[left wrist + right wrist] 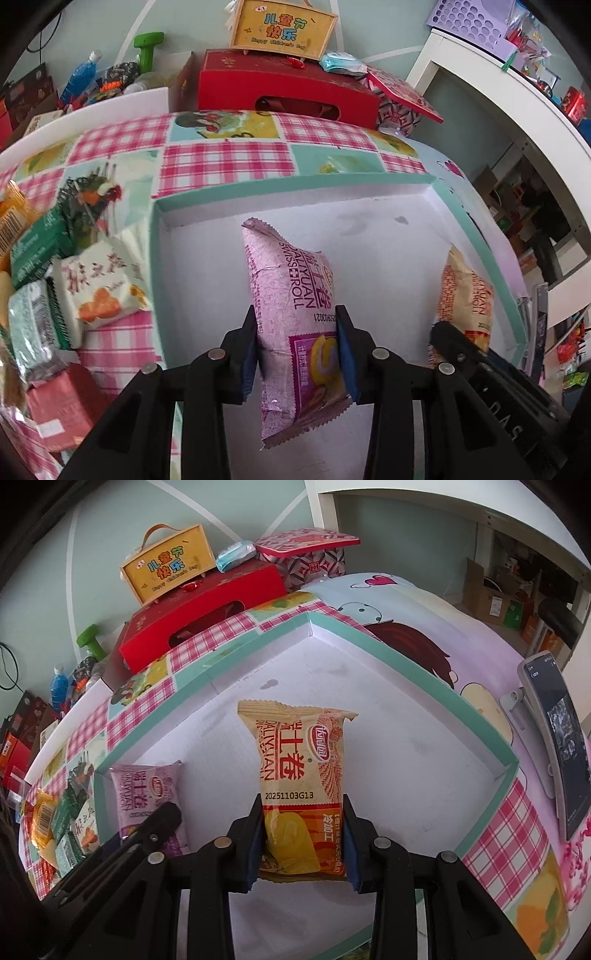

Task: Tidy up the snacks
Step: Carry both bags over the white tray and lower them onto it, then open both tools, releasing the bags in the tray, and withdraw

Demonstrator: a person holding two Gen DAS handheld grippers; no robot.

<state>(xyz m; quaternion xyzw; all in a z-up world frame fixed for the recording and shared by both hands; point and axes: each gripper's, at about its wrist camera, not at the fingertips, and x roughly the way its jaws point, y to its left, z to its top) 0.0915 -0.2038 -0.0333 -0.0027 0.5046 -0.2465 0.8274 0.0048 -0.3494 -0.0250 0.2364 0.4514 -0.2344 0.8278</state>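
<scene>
Pink-checked cloth covers the tabletop [221,162] that we work over, and most of the space under and ahead of both tongs is taken by a shallow white tray with a mint rim [295,186]. Beyond its far edge, well ahead of the tongs, stands a red gift box [288,88] with a yellow wooden sign [282,29] on top. Off to the left of the left tongs, outside the tray, lies a heap of loose snack packets [55,295] (green, white and red wrappers among them). Our left tongs [297,350] are clenched on a purple Swiss roll packet [291,314], which hangs over the tray floor. Just to their right, our right tongs [303,843] grip an orange Swiss roll packet [299,771] the same way, also above the tray. We cannot tell whether either packet touches the tray floor.
</scene>
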